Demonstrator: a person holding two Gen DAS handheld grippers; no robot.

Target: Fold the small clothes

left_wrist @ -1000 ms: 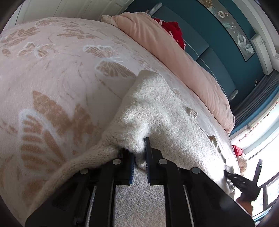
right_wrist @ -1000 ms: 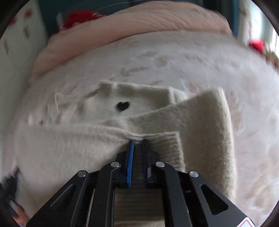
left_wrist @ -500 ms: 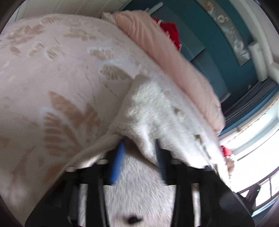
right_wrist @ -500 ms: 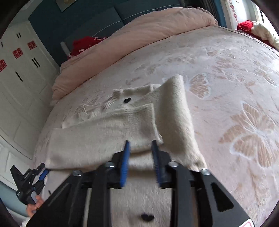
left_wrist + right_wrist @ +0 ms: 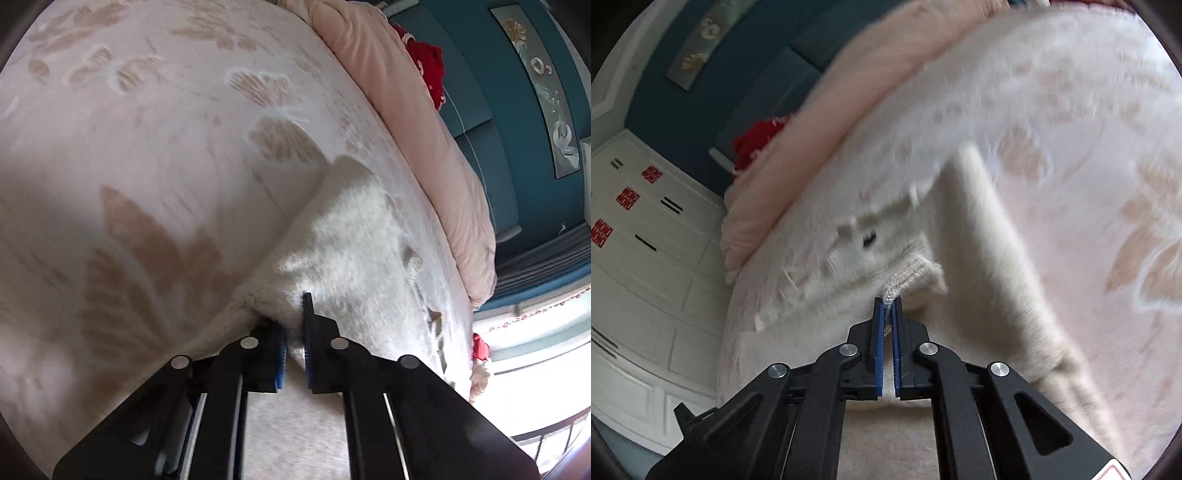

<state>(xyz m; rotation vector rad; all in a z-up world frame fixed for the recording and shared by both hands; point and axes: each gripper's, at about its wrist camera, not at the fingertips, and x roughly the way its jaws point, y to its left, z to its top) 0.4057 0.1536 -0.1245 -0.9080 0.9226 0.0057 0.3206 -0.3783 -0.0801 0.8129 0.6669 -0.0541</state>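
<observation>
Cream sweater (image 5: 343,251) lies on the butterfly-print bed (image 5: 147,147), centre to lower right of frame. Left tool (image 5: 293,325) clamped on sweater fabric, having just closed. Right tool (image 5: 888,306), lower centre, likewise just closed, pinching the ribbed cuff (image 5: 908,275).

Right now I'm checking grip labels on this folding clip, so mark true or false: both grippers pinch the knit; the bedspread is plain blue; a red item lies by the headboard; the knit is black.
1. Both the left gripper and right gripper are shut on the fuzzy cream knit sweater: true.
2. The bedspread is plain blue: false; the pink bedspread bears tan butterflies.
3. A red cloth item lies near the teal headboard: true.
4. The sweater is black: false; cream.
</observation>
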